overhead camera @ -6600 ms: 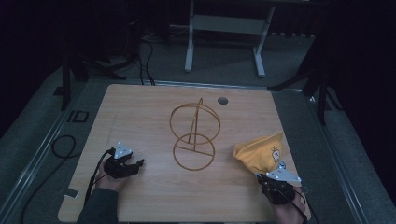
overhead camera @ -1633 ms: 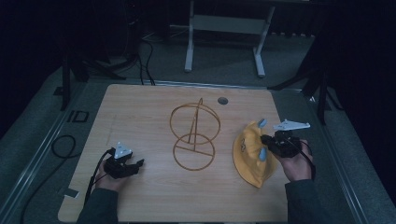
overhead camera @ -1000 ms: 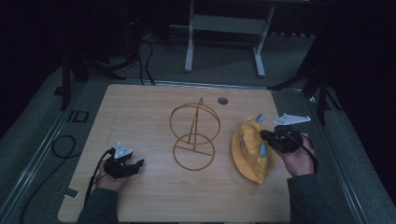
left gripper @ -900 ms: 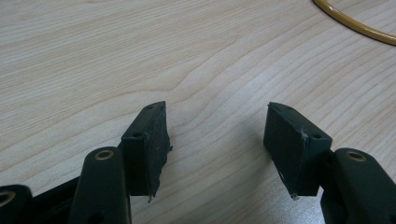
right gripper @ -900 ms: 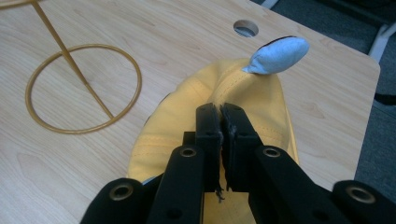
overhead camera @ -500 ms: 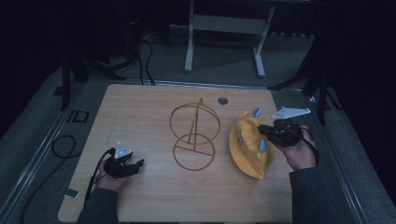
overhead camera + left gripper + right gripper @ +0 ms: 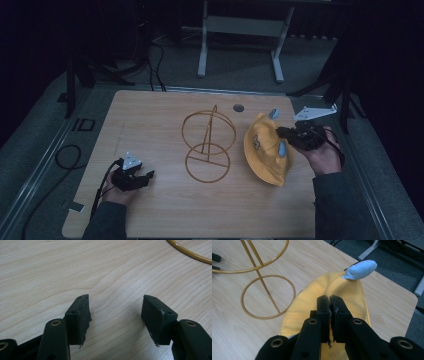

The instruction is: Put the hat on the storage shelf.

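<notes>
Near edge of the surface: the person's two sleeves come in, one at each lower corner of the wooden surface (image 7: pixel 150 125).
Left tool: the left tool (image 7: pixel 134 178) lies low on the bare wood, jaws spread wide with nothing between them, a grey plate on top and a cable trailing from it.
Right tool: the right tool (image 7: pixel 331 305) has its jaws pressed together on a fold of the yellow cap (image 7: pixel 267 150), held in the right hand (image 7: pixel 322 156).
Cap: it sits at the right side of the surface, just beside the wire stand; pale blue pieces show on it, one (image 7: pixel 361 270) at its far edge.
Middle of the surface: a gold wire stand (image 7: pixel 207 145), a flat ring with a post and an upright ring, stands between the two tools.
Markings: a small emblem (image 7: pixel 256 142) shows on the cap, too small to read.
Far edge: a round grommet (image 7: pixel 238 107) is set in the wood behind the stand.
Beyond the surface: grey floor with dark cables (image 7: pixel 155 65) and a pale metal frame (image 7: pixel 240 35) on legs.
</notes>
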Demonstrator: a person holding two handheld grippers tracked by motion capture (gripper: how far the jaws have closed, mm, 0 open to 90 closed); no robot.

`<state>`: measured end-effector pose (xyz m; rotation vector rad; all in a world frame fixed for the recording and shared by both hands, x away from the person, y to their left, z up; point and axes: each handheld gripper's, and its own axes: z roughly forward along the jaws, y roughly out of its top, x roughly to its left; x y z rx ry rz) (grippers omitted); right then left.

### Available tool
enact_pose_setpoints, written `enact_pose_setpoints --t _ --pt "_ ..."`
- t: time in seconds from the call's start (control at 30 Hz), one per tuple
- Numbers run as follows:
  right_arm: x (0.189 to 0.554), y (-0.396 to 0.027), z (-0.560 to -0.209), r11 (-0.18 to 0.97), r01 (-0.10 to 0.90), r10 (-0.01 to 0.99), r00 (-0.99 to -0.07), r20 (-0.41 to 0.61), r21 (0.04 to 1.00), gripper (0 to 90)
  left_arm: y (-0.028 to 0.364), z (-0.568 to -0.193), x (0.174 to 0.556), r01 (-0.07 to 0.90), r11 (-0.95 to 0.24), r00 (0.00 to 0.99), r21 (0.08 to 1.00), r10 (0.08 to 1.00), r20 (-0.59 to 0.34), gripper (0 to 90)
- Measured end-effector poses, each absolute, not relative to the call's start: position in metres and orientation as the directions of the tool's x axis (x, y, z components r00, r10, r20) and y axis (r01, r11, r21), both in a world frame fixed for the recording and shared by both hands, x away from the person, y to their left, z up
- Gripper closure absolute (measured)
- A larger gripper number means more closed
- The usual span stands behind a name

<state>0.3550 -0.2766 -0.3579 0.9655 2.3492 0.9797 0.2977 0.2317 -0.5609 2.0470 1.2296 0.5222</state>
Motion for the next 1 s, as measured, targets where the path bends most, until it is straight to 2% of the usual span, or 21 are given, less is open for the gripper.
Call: enact_pose_setpoints --t 1.0 --pt "0.362 -0.292 -0.317 0.522 0.333 0.655 -0.747 -0.119 0.785 86.2 0.232 -0.561 0.298 0.607 -0.321 0.473 0.727 0.881 -0.007 40.3"
